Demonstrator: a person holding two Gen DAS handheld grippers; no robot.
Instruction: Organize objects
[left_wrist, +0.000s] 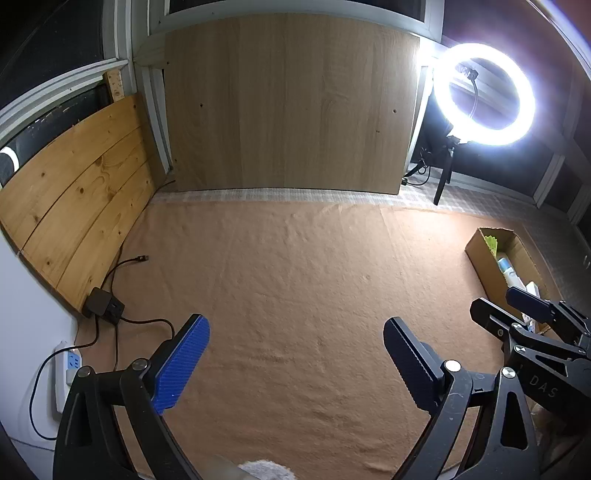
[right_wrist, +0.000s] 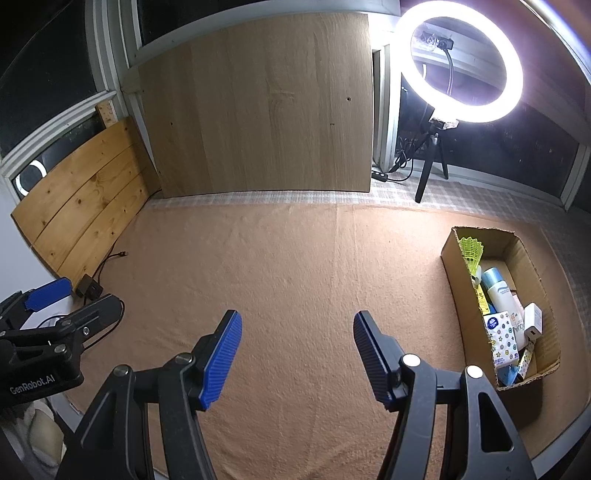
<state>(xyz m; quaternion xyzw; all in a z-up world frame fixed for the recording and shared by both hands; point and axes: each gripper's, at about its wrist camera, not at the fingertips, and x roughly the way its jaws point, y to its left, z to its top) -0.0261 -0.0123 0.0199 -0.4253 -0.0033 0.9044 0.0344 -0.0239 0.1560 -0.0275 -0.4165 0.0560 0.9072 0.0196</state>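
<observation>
Left claw (left_wrist: 295, 354) and right claw (right_wrist: 297, 349) both spread apart, holding nothing, over the tan blanket (right_wrist: 295, 266), cardboard box (right_wrist: 452, 266) at its right edge holding what looks like toiletries.

Worktop (right_wrist: 295, 266): covered in matt, tan, felt-like cloth, slightly wrinkled, with a checked woven cloth at its far edge. Left tongs (left_wrist: 295, 363) and right tongs (right_wrist: 297, 360): matt black plastic frames, ribbed blue pads (right_wrist: 221, 360), bright metal pivot pins. Cardboard box (right_wrist: 452, 266): raw brown corrugated paperboard, matt, torn rim. Back panel (right_wrist: 258, 107): smooth pale wood-grain laminate, low sheen. Side boards (left_wrist: 81, 192): knotty pine planks, light satin finish. Bottle (right_wrist: 500, 295) in the box: smooth glossy plastic. Tissue pack (right_wrist: 502, 338): glossy printed film.
</observation>
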